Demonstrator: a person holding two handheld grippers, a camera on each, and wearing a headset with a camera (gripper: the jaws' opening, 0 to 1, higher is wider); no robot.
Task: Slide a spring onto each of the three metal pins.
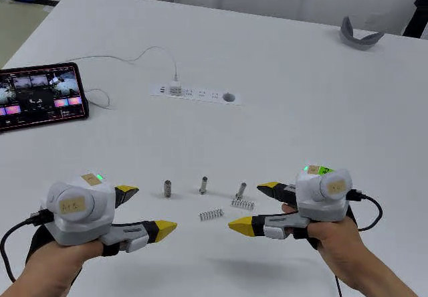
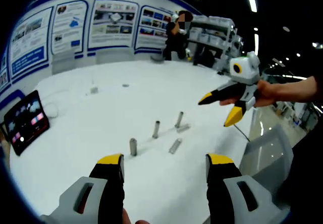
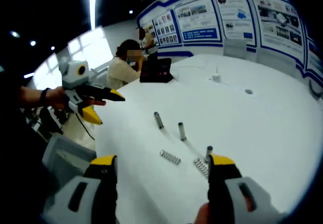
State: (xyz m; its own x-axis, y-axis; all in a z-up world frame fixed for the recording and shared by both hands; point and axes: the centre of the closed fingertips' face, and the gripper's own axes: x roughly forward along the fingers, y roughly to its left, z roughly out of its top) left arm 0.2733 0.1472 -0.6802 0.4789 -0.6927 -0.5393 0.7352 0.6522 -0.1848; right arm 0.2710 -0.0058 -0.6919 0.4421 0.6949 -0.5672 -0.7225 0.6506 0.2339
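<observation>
White tabletop (image 1: 301,143) stretches across the head view, with a lit tablet (image 1: 40,96) at the left edge, a power strip (image 1: 194,95) just above the centre with a white cable (image 1: 134,60) plugged in, and a grey curved band (image 1: 361,36) at the upper right. Below the centre three short metal pins stand upright in a row, apart from each other. The left pin (image 1: 168,184) has a coiled spring (image 1: 168,191) round its shaft, while the middle pin (image 1: 203,185) and the right pin (image 1: 241,190) are bare. One loose spring (image 1: 211,214) lies flat on the table below the middle pin, apart from it. A second loose spring (image 1: 243,204) lies flat at the foot of the right pin, just beside it or touching; I cannot tell which. The left gripper (image 1: 146,209) sits at the lower left of the frame, its yellow-tipped jaws spread wide with nothing between them, pointing toward the pins. The right gripper (image 1: 255,207) sits at the lower right, jaws likewise spread wide and empty, its tips near the second loose spring but clear of it. In the left gripper view the pins stand mid-frame above the spread jaws, and the right gripper hangs at the upper right.
</observation>
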